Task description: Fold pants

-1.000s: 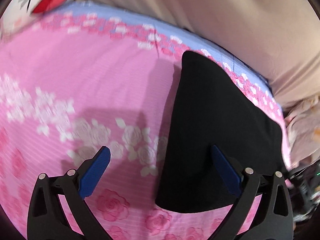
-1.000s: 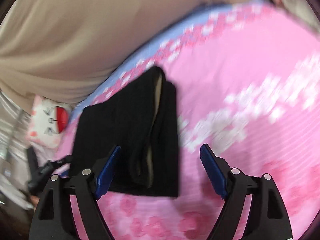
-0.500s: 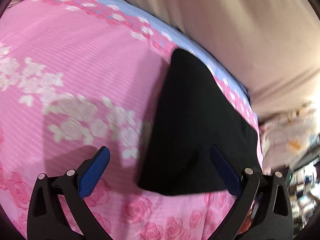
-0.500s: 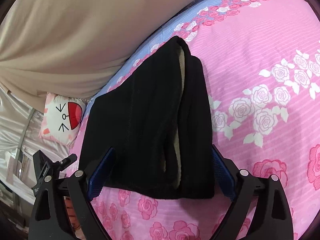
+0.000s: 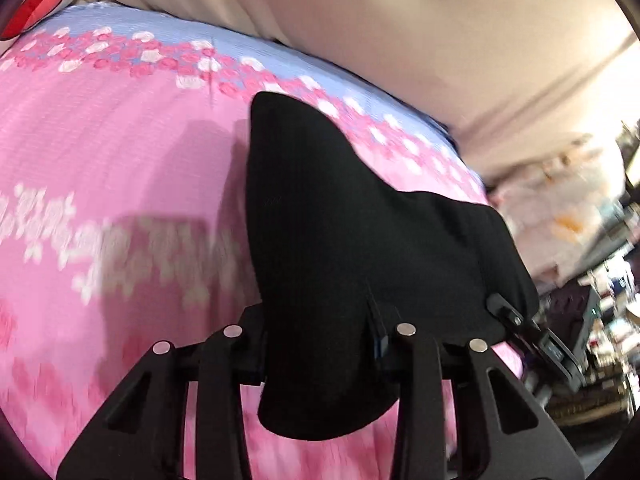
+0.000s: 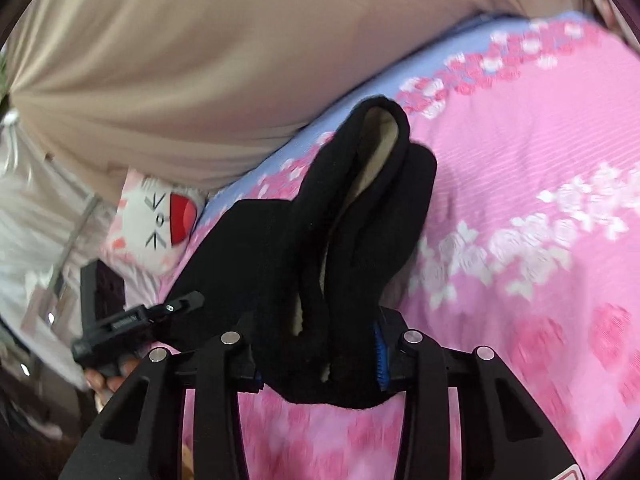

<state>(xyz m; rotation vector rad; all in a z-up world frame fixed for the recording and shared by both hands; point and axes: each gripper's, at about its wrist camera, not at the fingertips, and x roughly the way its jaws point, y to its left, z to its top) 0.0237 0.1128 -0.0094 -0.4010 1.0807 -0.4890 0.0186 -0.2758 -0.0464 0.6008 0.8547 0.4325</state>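
Observation:
The folded black pants (image 5: pixel 340 240) lie on a pink floral bedsheet (image 5: pixel 100 160). My left gripper (image 5: pixel 320 352) is shut on their near edge, the cloth bunched between the jaws and hanging below them. In the right wrist view the pants (image 6: pixel 360 220) show stacked layers with a cream lining. My right gripper (image 6: pixel 318 356) is shut on that layered near end. The far end of the pants rests on the sheet. The left gripper also shows at the left of the right wrist view (image 6: pixel 132 320), and the right gripper at the right of the left wrist view (image 5: pixel 532 332).
A beige quilt (image 5: pixel 400 20) is piled along the far side of the bed. A white cat-face cushion (image 6: pixel 160 216) lies at the bed's corner. The bed's edge runs close by, with blurred room clutter (image 5: pixel 592 300) beyond it.
Both grippers moved forward over the near edge of the pants and shut on it. The cloth is now bunched and lifted at the near end.

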